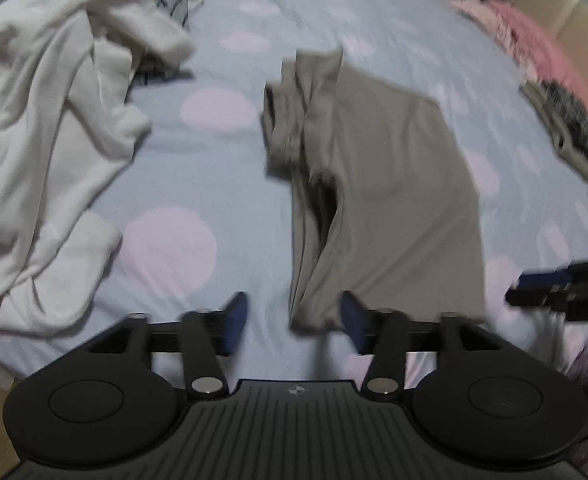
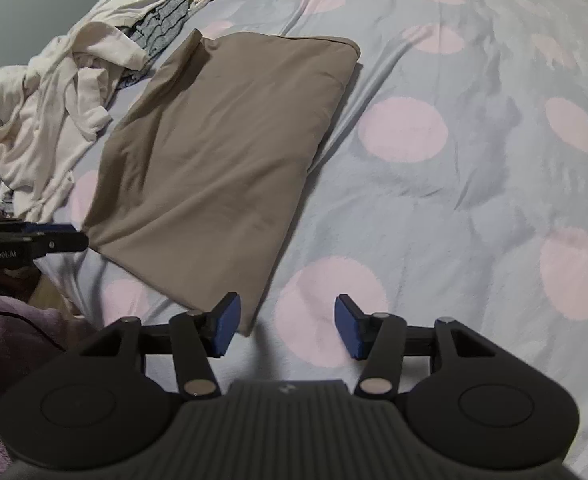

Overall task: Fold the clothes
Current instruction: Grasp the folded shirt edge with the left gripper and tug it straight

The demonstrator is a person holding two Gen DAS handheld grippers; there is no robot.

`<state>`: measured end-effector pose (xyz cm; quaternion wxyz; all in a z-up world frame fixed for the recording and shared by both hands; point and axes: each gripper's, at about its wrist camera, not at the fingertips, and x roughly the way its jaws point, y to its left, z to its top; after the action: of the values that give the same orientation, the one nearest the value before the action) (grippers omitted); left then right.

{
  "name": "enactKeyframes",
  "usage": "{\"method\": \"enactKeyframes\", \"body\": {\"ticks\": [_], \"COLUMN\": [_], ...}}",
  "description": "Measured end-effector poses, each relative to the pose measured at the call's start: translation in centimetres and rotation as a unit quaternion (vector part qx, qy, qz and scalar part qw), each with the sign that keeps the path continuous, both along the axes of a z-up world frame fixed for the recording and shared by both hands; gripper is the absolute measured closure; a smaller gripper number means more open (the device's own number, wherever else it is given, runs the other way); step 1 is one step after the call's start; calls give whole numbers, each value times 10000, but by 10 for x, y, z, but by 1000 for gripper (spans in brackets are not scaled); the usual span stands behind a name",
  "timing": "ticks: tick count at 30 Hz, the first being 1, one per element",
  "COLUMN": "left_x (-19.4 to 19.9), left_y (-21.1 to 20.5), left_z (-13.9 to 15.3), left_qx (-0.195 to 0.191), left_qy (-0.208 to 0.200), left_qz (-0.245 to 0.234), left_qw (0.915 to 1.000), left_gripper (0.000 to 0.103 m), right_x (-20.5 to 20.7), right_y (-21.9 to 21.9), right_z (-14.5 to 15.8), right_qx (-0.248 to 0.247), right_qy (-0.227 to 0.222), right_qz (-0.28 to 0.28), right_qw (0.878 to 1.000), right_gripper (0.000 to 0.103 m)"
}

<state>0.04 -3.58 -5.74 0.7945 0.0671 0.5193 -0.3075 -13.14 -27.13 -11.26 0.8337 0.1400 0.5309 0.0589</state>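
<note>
A brown garment (image 1: 394, 180) (image 2: 222, 152) lies folded into a long rectangle on the pale blue bed sheet (image 1: 198, 168) (image 2: 454, 200) with pink dots. My left gripper (image 1: 294, 320) hovers over its near left corner. The jaws stand open, the cloth edge lies between the blue pads, and neither pad presses on it. My right gripper (image 2: 288, 328) is open at the near right corner, which lies just beside its left pad (image 2: 226, 328). Each gripper also shows at the edge of the other view, the left gripper (image 2: 74, 240) and the right gripper (image 1: 526, 292).
A heap of white clothes (image 1: 46, 140) (image 2: 54, 120) with a grey striped piece (image 2: 162, 20) lies left of the brown garment. A pink blanket (image 1: 534, 40), a dark patterned item (image 1: 574, 128) and a cardboard box (image 1: 566, 12) sit at the far right.
</note>
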Motion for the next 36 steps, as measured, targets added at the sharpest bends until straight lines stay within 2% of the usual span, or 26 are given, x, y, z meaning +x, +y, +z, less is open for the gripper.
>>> {"method": "enactKeyframes", "body": {"ticks": [3, 8, 10, 12, 15, 16, 17, 18, 21, 23, 26, 27, 28, 29, 30, 31, 36], "left_x": [5, 18, 28, 39, 48, 46, 44, 41, 30, 23, 16, 15, 14, 12, 11, 10, 0], "left_y": [-10, -21, -16, -3, 14, 14, 13, 10, -1, -7, -14, -16, -17, -17, -17, -17, -16], "left_z": [-5, -29, -38, -44, -46, -45, -44, -43, -40, -38, -40, -40, -39, -37, -36, -34, -13], "left_qx": [-74, 167, 10, -390, -715, -680, -643, -582, -399, -273, -46, -6, -6, -30, -54, -78, -248], "left_qy": [8, 57, 237, 566, 920, 880, 841, 806, 699, 625, 488, 449, 439, 450, 461, 471, 504], "left_qz": [-62, 78, 280, 701, 1199, 1157, 1106, 982, 609, 362, 158, 134, 120, 100, 81, 62, -123], "left_qw": [10000, 9998, 9993, 9952, 9859, 9870, 9882, 9902, 9949, 9970, 9987, 9989, 9990, 9989, 9989, 9988, 9983], "left_gripper": [50, 55, 57, 59, 74, 76, 76, 76, 74, 64, 64, 66, 76, 82, 92, 95, 96], "right_x": [0, 8, 13, 16, 20, 21, 21, 21, 22, 22, 20, 19, 19, 18, 18, 17, 10], "right_y": [-3, -3, -1, 2, 2, 2, 1, -1, -2, -4, -3, -1, 0, 2, 2, 2, -4], "right_z": [-2, -13, -21, -29, -31, -30, -30, -30, -29, -30, -31, -31, -30, -29, -28, -27, -4], "right_qx": [290, 832, 1033, 1186, 1222, 1209, 1199, 1205, 1255, 1275, 1265, 1215, 1165, 1126, 1122, 1120, 955], "right_qy": [-90, -125, -77, -57, -80, -63, -47, -33, 13, 64, 97, 66, 35, -1, -24, -49, -95], "right_qz": [-102, -330, -340, -355, -452, -474, -491, -489, -504, -537, -509, -473, -436, -406, -404, -403, -255], "right_qw": [9995, 9959, 9940, 9923, 9914, 9915, 9916, 9915, 9908, 9904, 9906, 9914, 9922, 9928, 9929, 9929, 9951], "right_gripper": [47, 50, 51, 56, 68, 72, 80, 83, 84, 80, 77, 78, 80, 90, 95, 96, 98]}}
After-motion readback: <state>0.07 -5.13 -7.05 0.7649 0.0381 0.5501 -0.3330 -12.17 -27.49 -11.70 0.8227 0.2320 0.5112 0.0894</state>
